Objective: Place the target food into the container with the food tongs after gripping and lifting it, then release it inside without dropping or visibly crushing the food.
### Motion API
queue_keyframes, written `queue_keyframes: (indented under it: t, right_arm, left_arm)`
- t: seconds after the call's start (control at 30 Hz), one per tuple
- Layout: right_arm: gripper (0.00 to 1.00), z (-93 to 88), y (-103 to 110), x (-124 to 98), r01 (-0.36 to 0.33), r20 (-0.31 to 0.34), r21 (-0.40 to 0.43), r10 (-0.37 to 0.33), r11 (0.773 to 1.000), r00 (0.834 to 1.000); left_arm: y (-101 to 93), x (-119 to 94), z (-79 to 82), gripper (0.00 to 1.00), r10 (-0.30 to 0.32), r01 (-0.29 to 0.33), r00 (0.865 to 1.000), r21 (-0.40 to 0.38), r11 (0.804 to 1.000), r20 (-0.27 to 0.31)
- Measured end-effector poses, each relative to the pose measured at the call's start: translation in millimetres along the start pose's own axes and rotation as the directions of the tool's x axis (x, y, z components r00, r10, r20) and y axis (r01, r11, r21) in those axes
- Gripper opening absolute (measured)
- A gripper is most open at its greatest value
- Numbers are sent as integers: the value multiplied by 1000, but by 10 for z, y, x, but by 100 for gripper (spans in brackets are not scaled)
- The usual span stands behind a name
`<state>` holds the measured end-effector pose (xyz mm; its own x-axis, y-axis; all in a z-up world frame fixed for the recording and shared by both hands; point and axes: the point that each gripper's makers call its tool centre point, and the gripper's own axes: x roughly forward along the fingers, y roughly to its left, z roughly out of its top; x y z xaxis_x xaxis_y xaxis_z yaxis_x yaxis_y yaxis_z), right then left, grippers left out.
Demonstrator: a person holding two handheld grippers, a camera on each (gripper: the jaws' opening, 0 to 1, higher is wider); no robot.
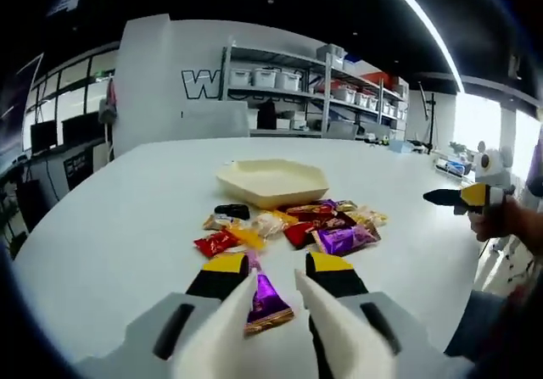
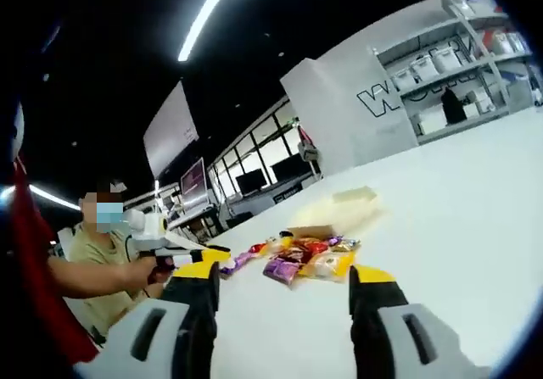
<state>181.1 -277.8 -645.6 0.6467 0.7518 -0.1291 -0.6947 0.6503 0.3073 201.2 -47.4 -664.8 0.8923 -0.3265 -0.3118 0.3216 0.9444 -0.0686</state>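
My left gripper (image 1: 280,264) is shut on white food tongs (image 1: 229,324), whose two arms rise between its yellow-and-black jaws. A purple wrapped candy (image 1: 268,301) sits between the tong arms; I cannot tell whether it is pinched or lying on the table. Beyond it is a pile of wrapped candies (image 1: 297,225) and a cream hexagonal container (image 1: 273,181). My right gripper (image 2: 287,279) is open with nothing between its jaws, facing the candies (image 2: 305,259) and container (image 2: 335,211). The right gripper (image 1: 454,197) is at the table's right edge. The left gripper (image 2: 204,256) comes in from the left, tongs (image 2: 182,242) in it.
Everything rests on a large white table (image 1: 119,226). A person (image 2: 106,256) stands at its edge, hands on both grippers. Metal shelves with bins (image 1: 288,78) and a white wall stand behind the table. Monitors (image 2: 254,178) line the windows.
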Motion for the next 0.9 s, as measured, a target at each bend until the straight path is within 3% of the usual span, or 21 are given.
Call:
queue_keyframes:
  t: [0.03, 0.13, 0.23, 0.37, 0.47, 0.63, 0.77, 0.8, 0.9]
  right_arm:
    - [74, -75, -14, 0, 12, -53, -43, -14, 999, 998]
    - [82, -145, -30, 7, 38, -107, -169, -56, 985, 993]
    - [91, -213, -81, 10, 73, -155, -228, -110, 971, 982]
    - [100, -253, -70, 18, 73, -168, -280, -124, 957, 978]
    - [100, -215, -20, 10, 60, -156, -287, -108, 956, 982]
    - [100, -168, 6, 28, 57, -145, -221, -90, 974, 985]
    - [100, -64, -26, 21, 98, -66, -140, -108, 985, 992]
    - [100, -94, -41, 25, 104, -72, -113, -112, 988, 991]
    - [100, -192, -37, 44, 104, -119, -145, -121, 984, 985]
  left_arm:
    - [12, -17, -5, 26, 0, 0, 1000, 3, 1000, -4]
    - [7, -63, -23, 26, -15, 15, 1000, 11, 1000, -10]
    - [-19, -65, -20, 26, -21, 22, 1000, 25, 999, -11]
    - [-53, -78, 71, 26, -28, 28, 1000, 48, 998, 12]
    - [-28, -85, 131, 26, -29, 28, 999, 52, 998, 18]
    - [3, -111, 155, 27, -21, 20, 1000, 59, 998, 16]
    - [25, -158, 177, 27, -10, 8, 1000, 51, 999, 29]
    - [26, -169, 184, 27, -7, 5, 1000, 55, 998, 31]
    - [70, -164, 183, 27, -2, -1, 999, 57, 998, 38]
